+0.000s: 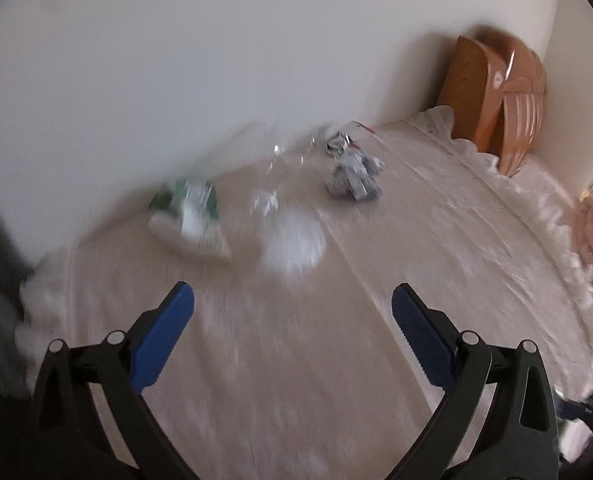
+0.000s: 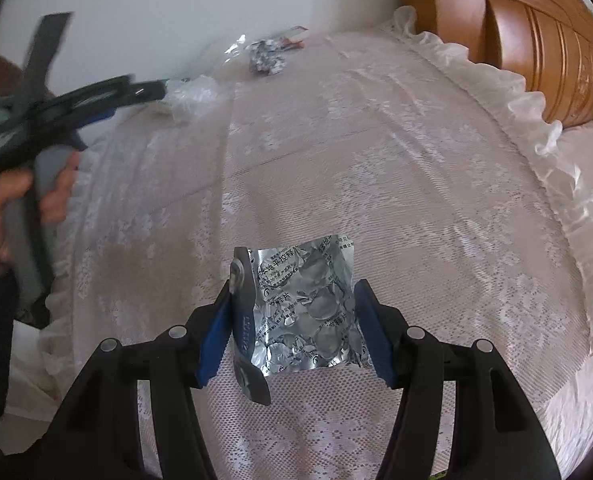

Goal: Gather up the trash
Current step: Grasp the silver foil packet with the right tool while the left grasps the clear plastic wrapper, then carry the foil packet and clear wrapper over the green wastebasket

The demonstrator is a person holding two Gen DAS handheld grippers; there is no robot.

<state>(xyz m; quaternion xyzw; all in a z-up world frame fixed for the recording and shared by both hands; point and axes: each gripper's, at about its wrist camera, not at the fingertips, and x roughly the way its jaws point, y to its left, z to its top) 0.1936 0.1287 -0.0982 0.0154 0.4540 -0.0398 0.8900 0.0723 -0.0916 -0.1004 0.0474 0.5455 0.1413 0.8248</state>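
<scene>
My right gripper (image 2: pixel 294 286) is shut on a flattened silver blister pack (image 2: pixel 308 304), one blue pad on each side of it, just above the lace bed cover (image 2: pixel 376 160). My left gripper (image 1: pixel 292 300) is open with nothing between its fingers, over the bed. Ahead of it, blurred, lie a green-and-white wrapper (image 1: pixel 188 216), a clear plastic piece (image 1: pixel 272 200), a white round patch (image 1: pixel 294 246) and a crumpled grey foil lump (image 1: pixel 354 176). The right wrist view shows the foil lump (image 2: pixel 266 58) and clear plastic (image 2: pixel 192 94) near the wall.
A wooden headboard (image 2: pixel 536 40) stands at the far right behind the cover's ruffled edge (image 2: pixel 516 112). A white wall runs along the bed's far side. A person's hand (image 2: pixel 0 208) holds the left gripper at the left edge. A red-edged wrapper (image 2: pixel 292 38) lies by the wall.
</scene>
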